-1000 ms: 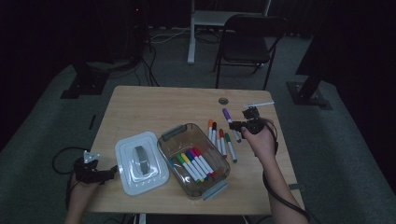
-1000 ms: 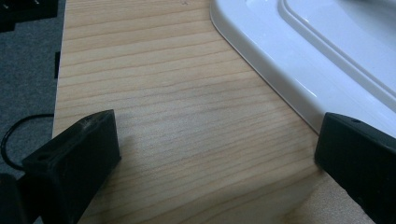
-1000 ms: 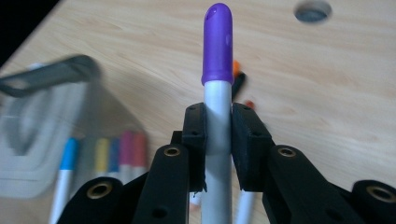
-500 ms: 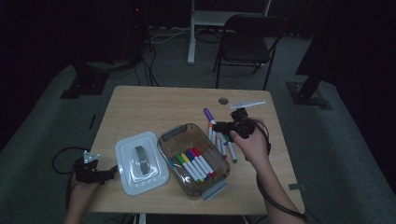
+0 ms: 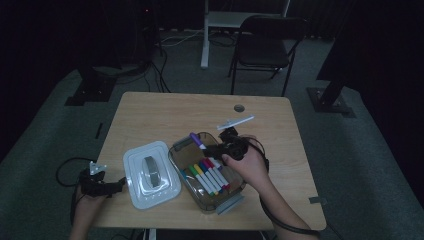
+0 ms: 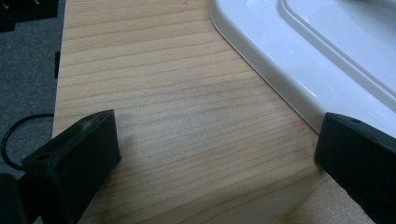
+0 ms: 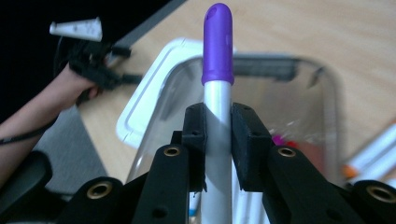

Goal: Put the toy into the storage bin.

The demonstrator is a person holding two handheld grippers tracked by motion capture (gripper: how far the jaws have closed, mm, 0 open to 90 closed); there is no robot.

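The wooden table (image 5: 165,112) carries a white lid (image 5: 151,173) and a clear marker box (image 5: 231,192).

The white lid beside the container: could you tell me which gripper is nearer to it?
Left. The left gripper rests open on the table at the white lid's edge; the right gripper, shut on a purple marker, is over the container beyond it.

Marker (image 7: 218,93): purple cap, silver-white barrel. Both grippers black: right gripper (image 7: 218,140), left gripper (image 6: 210,158). Lid (image 5: 151,173) white w/ grey handle in the middle. Box (image 5: 207,172) clear, smoky tint, grey latches. Markers (image 5: 209,175) inside: white barrels w/ green, yellow, blue, red, purple caps. Table (image 5: 165,115) light wood grain. Carpet (image 5: 60,130) grey. Chair (image 5: 265,40) black.
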